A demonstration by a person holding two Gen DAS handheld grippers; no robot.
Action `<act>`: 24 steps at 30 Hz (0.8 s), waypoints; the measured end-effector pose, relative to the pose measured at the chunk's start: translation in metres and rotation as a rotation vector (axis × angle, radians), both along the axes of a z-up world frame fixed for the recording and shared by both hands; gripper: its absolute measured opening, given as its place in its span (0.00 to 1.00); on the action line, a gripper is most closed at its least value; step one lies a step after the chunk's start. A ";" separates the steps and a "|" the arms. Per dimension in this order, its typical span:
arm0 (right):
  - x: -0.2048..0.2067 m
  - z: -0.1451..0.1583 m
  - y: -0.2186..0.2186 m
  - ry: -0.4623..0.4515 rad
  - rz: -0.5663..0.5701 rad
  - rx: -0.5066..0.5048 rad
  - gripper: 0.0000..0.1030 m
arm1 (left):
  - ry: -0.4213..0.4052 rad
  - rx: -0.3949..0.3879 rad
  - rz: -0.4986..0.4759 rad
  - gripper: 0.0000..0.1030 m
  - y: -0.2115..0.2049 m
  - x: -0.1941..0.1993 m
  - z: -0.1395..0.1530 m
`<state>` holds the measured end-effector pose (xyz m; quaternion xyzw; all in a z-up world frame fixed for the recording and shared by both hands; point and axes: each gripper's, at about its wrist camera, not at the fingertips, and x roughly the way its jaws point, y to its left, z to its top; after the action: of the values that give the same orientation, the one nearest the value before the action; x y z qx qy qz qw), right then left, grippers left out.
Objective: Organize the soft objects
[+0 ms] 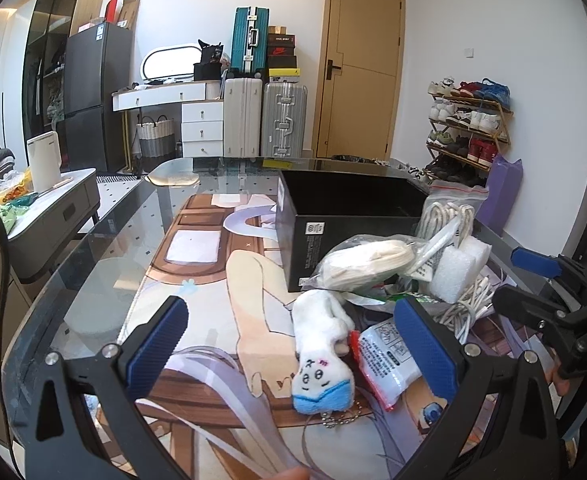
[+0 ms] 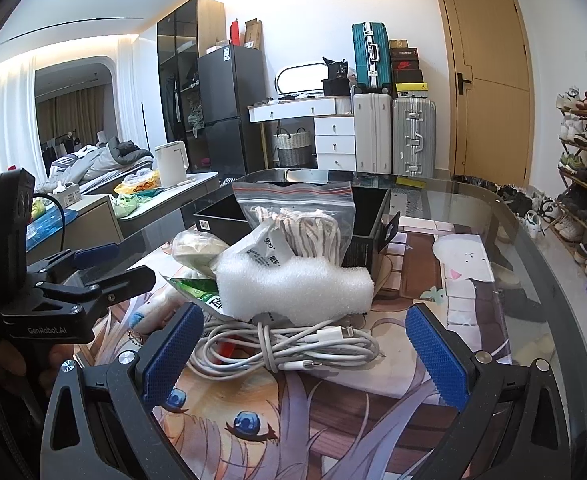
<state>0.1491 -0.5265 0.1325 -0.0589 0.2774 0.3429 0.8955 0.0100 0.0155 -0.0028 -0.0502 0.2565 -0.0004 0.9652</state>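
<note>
Left gripper wide open, empty, textured blue pads flanking fuzzy white plush keychain at lower centre. Black rigid box centre. Right gripper wide open, empty, around coiled white cable; bumpy foam block just behind.

1. A box stands on the counter toward its far edge, behind a pile of soft things.
2. A zip bag of cord leans against the box's near wall.
3. A foam block lies before that bag, on a coiled cable.
4. A plush toy lies at the pile's left, nearer the counter's near edge, with a sachet just right of it.
5. A bagged cloth bundle sits behind the plush toy, against the box.
</note>
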 end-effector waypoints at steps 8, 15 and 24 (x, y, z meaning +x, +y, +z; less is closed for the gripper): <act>0.010 0.003 0.006 0.030 -0.002 -0.015 1.00 | 0.069 0.006 0.001 1.00 0.005 0.008 -0.011; 0.019 0.004 0.019 0.051 0.014 -0.021 1.00 | 0.127 -0.031 -0.005 1.00 0.012 0.015 -0.021; 0.027 0.003 0.023 0.074 0.021 -0.018 1.00 | 0.182 -0.074 -0.012 0.99 0.019 0.025 -0.024</act>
<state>0.1763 -0.5032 0.1360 -0.0569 0.3129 0.3517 0.8804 0.0347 0.0345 -0.0270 -0.0844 0.3432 -0.0112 0.9354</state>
